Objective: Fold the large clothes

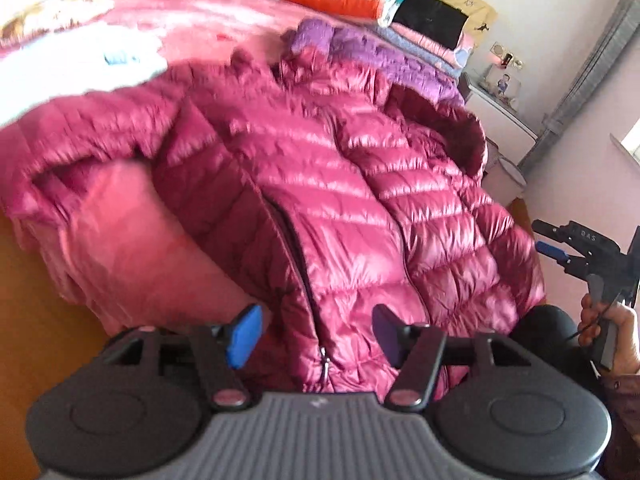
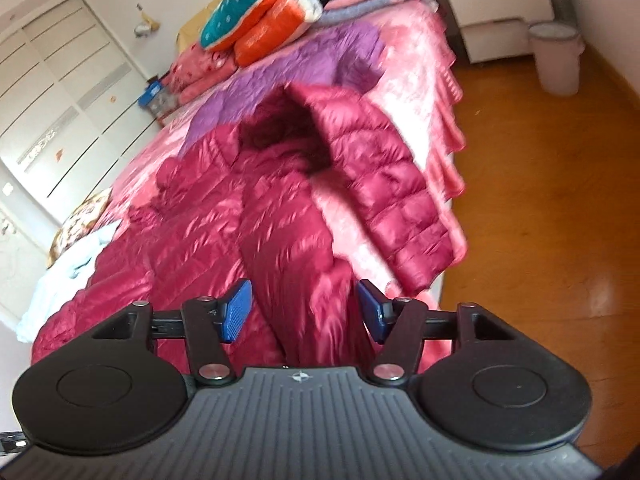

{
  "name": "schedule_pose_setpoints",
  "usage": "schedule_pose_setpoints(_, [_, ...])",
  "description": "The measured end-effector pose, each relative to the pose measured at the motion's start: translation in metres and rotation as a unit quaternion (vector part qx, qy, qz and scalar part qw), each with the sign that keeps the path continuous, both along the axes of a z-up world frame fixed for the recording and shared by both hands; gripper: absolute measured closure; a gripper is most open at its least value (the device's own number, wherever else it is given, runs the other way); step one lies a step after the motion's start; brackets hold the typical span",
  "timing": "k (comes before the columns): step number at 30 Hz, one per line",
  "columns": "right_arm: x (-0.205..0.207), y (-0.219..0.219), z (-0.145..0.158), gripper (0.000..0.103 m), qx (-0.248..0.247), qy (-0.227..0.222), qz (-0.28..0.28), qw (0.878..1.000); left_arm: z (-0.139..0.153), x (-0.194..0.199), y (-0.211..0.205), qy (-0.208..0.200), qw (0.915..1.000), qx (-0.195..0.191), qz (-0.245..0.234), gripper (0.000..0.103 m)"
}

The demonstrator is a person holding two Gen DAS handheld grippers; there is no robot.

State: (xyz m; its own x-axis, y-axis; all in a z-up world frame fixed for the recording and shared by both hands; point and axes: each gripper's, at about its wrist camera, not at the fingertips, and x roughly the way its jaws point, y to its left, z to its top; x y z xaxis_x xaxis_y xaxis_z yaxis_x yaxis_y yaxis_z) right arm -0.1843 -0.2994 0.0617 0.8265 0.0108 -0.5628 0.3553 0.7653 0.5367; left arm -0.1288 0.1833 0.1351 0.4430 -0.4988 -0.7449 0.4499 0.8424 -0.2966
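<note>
A: What carries the clothes here?

B: A bed (image 1: 168, 12) with a pink cover. The magenta down jacket (image 1: 320, 184) lies spread on it, close to the bed's edge, with the zipper (image 1: 296, 260) closed down the front. Behind the jacket there is a purple garment (image 1: 360, 48), and at the far end a stack of folded quilts (image 2: 260, 20) in teal, orange and pink.

A: And the room around it?

B: The floor (image 2: 552, 208) is orange-brown wood. The walls are pale.

A: Does one camera show what the other does not?

B: Yes. The right wrist view shows a white wardrobe (image 2: 60, 92) with sliding doors, a white nightstand (image 2: 496, 12) and a pale waste bin (image 2: 558, 60) on the floor beside it. The left wrist view shows a white cloth (image 1: 72, 76) on the bed at the left, and the person's right hand (image 1: 616, 336) holding the other tool.

A: How do the fingers stand?

B: The left gripper (image 1: 316, 336) has its fingers apart above the jacket hem, with nothing pressed between them. The right gripper (image 2: 304, 310) also has its fingers apart; jacket fabric lies between the blue pads, but they do not clamp it.
</note>
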Motion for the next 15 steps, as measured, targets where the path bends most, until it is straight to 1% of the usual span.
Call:
schedule_pose_setpoints(1, [-0.003,-0.001,0.002,0.029,-0.002,-0.010,-0.005,1.000,0.008,-0.001,0.001,-0.010,0.9999,0.003,0.002,0.038])
schedule_pose_setpoints(3, [-0.006,-0.003,0.004,0.025,-0.012,-0.025,-0.012,1.000,0.023,-0.002,0.004,-0.029,0.9996,0.003,0.006,0.036])
schedule_pose_setpoints(5, [-0.009,-0.002,0.010,0.022,-0.032,-0.040,-0.021,0.998,0.038,0.006,-0.001,-0.052,0.9986,-0.003,0.010,0.035])
schedule_pose_setpoints(7, [-0.014,-0.002,0.018,0.013,-0.051,-0.063,-0.021,0.996,0.049,0.019,-0.012,-0.071,0.9973,-0.014,0.014,0.033])
schedule_pose_setpoints(8, [-0.013,0.000,0.022,0.005,-0.063,-0.073,-0.022,0.995,0.055,0.026,-0.018,-0.082,0.9963,-0.020,0.017,0.033])
schedule_pose_setpoints(9, [-0.012,0.003,0.027,0.003,-0.078,-0.083,-0.021,0.993,0.061,0.034,-0.026,-0.094,0.9949,-0.031,0.020,0.033])
schedule_pose_setpoints(11, [-0.006,0.016,0.042,0.002,-0.125,-0.100,-0.016,0.987,0.073,0.051,-0.043,-0.113,0.9913,-0.061,0.028,0.031])
schedule_pose_setpoints(13, [0.002,0.030,0.057,0.002,-0.178,-0.110,-0.012,0.978,0.083,0.066,-0.062,-0.128,0.9872,-0.091,0.030,0.030])
schedule_pose_setpoints(15, [0.010,0.041,0.073,0.000,-0.228,-0.127,-0.008,0.965,0.093,0.079,-0.082,-0.147,0.9818,-0.117,0.030,0.025])
